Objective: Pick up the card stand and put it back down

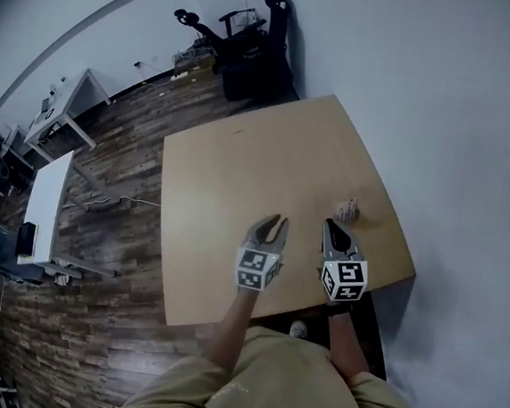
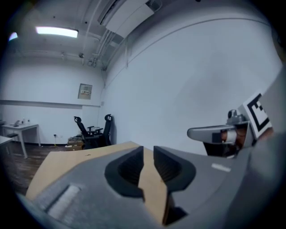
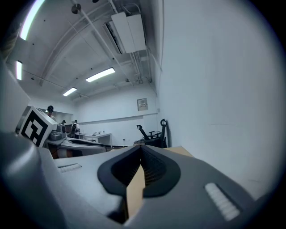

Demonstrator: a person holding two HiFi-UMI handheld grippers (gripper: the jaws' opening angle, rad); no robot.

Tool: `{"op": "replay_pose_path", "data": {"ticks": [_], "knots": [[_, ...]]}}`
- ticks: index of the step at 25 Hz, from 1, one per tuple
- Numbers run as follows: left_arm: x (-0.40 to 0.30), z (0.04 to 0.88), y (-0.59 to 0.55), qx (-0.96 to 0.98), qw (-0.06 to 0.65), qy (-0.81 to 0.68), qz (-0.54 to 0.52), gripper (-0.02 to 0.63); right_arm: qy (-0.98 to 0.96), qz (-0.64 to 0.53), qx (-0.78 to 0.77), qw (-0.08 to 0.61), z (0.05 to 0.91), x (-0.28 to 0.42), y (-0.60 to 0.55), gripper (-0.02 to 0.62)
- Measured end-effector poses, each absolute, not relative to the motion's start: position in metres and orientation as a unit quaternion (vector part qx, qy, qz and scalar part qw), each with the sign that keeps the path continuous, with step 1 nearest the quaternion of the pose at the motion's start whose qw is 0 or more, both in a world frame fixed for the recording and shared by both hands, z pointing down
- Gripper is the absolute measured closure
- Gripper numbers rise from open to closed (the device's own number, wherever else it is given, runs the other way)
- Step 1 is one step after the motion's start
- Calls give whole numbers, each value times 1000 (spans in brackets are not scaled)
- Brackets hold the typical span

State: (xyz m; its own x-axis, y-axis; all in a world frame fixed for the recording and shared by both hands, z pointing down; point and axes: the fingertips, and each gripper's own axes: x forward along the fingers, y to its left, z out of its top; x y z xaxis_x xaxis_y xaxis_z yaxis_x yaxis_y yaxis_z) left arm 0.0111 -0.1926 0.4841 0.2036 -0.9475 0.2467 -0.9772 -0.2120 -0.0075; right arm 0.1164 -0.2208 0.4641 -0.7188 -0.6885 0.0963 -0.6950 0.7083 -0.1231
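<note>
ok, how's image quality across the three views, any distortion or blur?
Head view: heavy fisheye, table edges bow, card stand tiny and soft. Left gripper view: dark vignette, left tool close and blurred. Right gripper view: same vignette, ceiling light clipped white.

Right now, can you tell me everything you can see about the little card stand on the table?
The card stand is a small, pale, blocky thing with darker specks, standing on the light wooden table, near its right edge. It sits just beyond the right gripper, apart from it; only the table touches it. It is too small here to tell its parts or material, and neither gripper view shows it.
</note>
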Motion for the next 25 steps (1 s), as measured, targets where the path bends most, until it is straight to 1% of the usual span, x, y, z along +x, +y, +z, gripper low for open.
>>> {"op": "replay_pose_path", "data": {"ticks": [3, 8, 14, 19, 21, 25], "knots": [[-25, 465, -164, 752, 54, -653, 71, 570, -941, 70, 331, 13, 456, 67, -201, 592], [-86, 442, -126, 713, 40, -699, 44, 602, -966, 56, 252, 4, 425, -12, -166, 592], [-144, 422, -74, 676, 45, -735, 27, 603, -979, 34, 200, -1, 390, -85, -117, 591], [-198, 409, -44, 651, 24, -758, 13, 603, -986, -2, 163, 15, 399, -149, -82, 592], [-209, 406, -37, 648, 9, -762, 17, 603, -988, -8, 156, 18, 400, -163, -72, 592], [-217, 407, -28, 649, 6, -761, 16, 603, -987, -13, 158, 17, 399, -173, -65, 592]]}}
